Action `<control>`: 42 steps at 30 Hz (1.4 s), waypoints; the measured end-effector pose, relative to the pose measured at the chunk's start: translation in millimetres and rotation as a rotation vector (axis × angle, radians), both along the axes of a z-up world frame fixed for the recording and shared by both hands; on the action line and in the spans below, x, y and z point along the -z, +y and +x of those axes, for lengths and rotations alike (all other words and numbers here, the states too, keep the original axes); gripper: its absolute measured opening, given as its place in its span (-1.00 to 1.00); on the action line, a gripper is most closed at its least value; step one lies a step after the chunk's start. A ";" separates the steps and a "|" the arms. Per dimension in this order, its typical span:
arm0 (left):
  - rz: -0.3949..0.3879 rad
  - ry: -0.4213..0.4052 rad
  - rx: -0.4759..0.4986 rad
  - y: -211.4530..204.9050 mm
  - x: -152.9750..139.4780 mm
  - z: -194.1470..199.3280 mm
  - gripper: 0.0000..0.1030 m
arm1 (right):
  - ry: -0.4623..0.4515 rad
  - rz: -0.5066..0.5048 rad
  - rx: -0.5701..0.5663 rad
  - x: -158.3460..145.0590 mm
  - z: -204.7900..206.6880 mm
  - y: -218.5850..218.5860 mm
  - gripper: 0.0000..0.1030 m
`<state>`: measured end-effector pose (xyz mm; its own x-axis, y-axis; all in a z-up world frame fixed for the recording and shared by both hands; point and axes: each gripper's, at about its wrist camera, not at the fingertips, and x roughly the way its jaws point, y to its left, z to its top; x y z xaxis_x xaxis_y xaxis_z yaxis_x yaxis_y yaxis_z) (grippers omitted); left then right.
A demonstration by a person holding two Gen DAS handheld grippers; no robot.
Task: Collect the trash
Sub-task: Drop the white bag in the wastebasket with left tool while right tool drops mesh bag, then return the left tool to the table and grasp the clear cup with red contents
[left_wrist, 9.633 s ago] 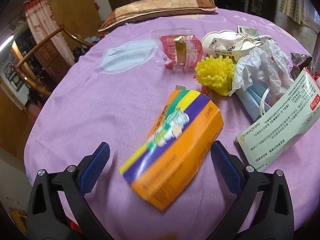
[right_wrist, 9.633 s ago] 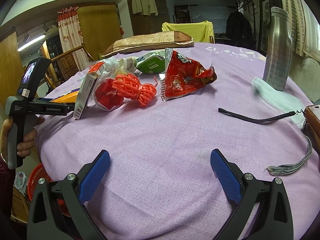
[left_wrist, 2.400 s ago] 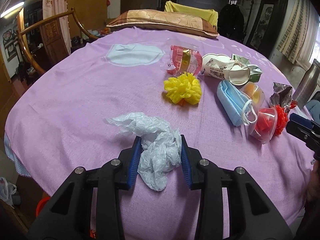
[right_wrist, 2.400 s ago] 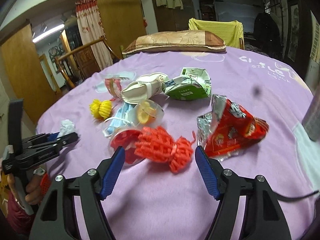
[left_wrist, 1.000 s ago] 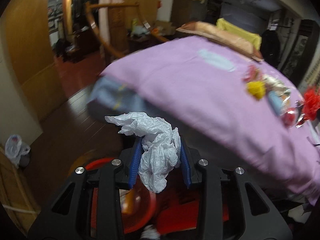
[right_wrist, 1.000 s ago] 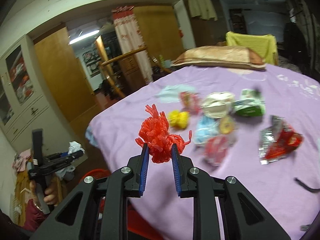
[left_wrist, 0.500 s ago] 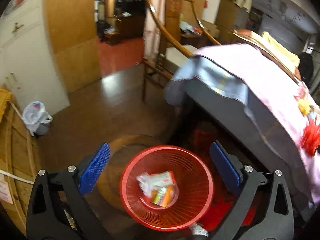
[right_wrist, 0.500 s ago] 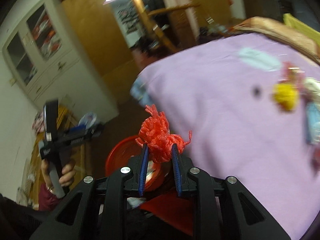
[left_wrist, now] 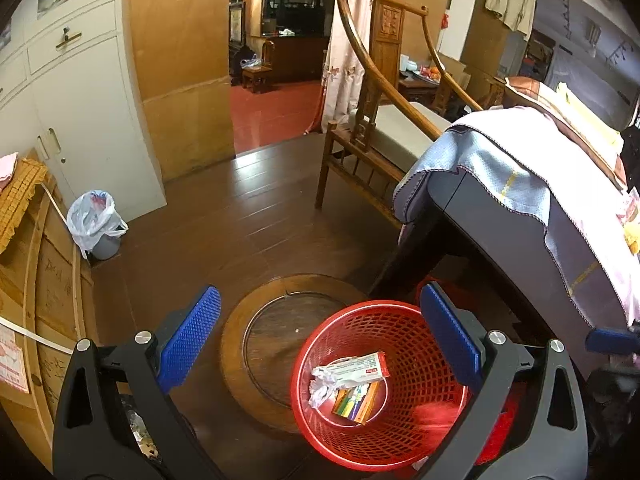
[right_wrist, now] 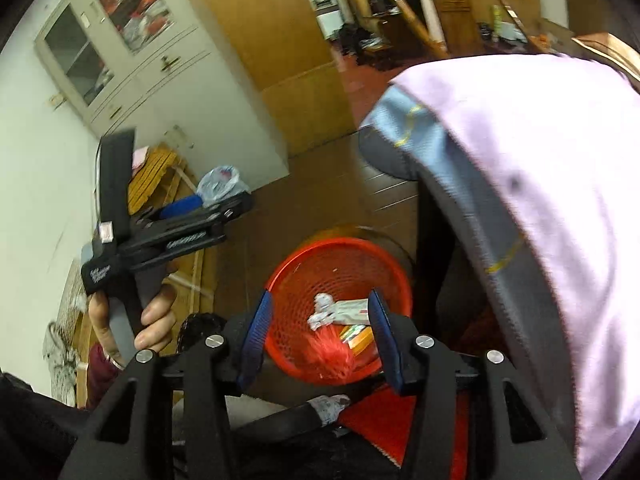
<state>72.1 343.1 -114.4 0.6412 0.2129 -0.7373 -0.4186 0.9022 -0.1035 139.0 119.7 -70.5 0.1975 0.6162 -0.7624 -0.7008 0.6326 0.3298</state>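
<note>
A red mesh basket (left_wrist: 316,340) (right_wrist: 292,276) stands on the dark wooden floor beside the table. In it lie the crumpled white plastic (left_wrist: 322,382) (right_wrist: 322,312), a white leaflet (left_wrist: 358,368) and the orange-purple box (left_wrist: 358,398). My left gripper (left_wrist: 320,340) hangs wide open above the basket, nothing between its pads. My right gripper (right_wrist: 320,340) is over the basket too, its jaws opening. The red net bundle (right_wrist: 332,354) is a blurred streak falling between them into the basket, free of the pads.
The table (left_wrist: 520,176) with its lilac-and-blue cloth rises at the right. A wooden armchair (left_wrist: 380,120) stands behind it. A round wooden base (left_wrist: 248,344) lies left of the basket. A small bin with a white bag (left_wrist: 98,226) sits by the white cabinets (left_wrist: 68,92).
Both grippers swung from the table down over the basket. The left one let the white plastic fall in half a second ago. The right one has just released the red net bundle.
</note>
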 end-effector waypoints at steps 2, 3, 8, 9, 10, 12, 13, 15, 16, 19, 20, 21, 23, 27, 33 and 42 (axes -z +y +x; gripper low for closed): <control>0.000 0.004 0.007 -3.0 0.6 1.1 0.87 | -0.003 0.011 0.028 -2.9 2.9 -9.9 -0.04; 0.003 0.004 0.012 -6.3 -0.6 1.8 0.87 | -0.010 0.014 0.039 -3.6 6.0 -14.0 -0.04; 0.019 -0.013 0.051 -26.7 -13.1 4.1 0.87 | -0.069 0.034 0.103 -13.0 3.9 -47.1 -0.01; 0.023 -0.016 0.061 -31.7 -16.1 4.5 0.87 | -0.078 0.041 0.120 -16.0 4.2 -54.4 0.01; 0.027 -0.018 0.070 -37.4 -19.0 5.1 0.87 | -0.094 0.052 0.148 -21.1 4.1 -66.8 0.04; 0.039 -0.024 0.094 -50.7 -25.6 5.4 0.87 | -0.125 0.067 0.192 -28.5 4.2 -87.2 0.06; 0.044 -0.027 0.105 -57.2 -28.8 5.5 0.87 | -0.142 0.075 0.214 -32.4 3.0 -98.5 0.08; 0.055 -0.036 0.137 -74.8 -37.0 5.8 0.87 | -0.170 0.087 0.254 -38.2 1.2 -117.9 0.13; 0.059 -0.039 0.149 -81.2 -39.6 6.1 0.87 | -0.188 0.094 0.281 -41.7 -0.5 -130.8 0.16; 0.063 -0.045 0.209 -111.4 -51.1 11.0 0.87 | -0.239 0.119 0.370 -51.8 -6.4 -175.4 0.26; 0.065 -0.047 0.237 -125.3 -55.2 13.4 0.87 | -0.265 0.126 0.409 -54.9 -10.5 -194.4 0.28; 0.066 -0.047 0.257 -135.7 -57.9 15.2 0.87 | -0.286 0.132 0.445 -57.1 -14.3 -211.1 0.33; 0.072 -0.047 0.306 -160.5 -62.8 19.6 0.87 | -0.320 0.140 0.512 -59.0 -19.7 -243.5 0.43; 0.083 -0.041 0.413 -215.6 -68.9 35.5 0.87 | -0.370 0.137 0.664 -55.9 -33.2 -309.4 0.56; 0.066 -0.028 0.582 -303.8 -74.2 73.7 0.87 | -0.383 0.136 0.879 -39.7 -41.0 -399.8 0.62; 0.081 0.010 0.829 -438.4 -66.9 124.4 0.87 | -0.348 0.166 1.031 -17.5 -31.9 -461.3 0.64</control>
<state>196.5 -95.4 -47.5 0.6073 -0.2724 -0.7463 0.3839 0.9230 -0.0244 107.1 -341.6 -53.0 0.8644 0.1220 -0.4879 0.0669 0.9336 0.3520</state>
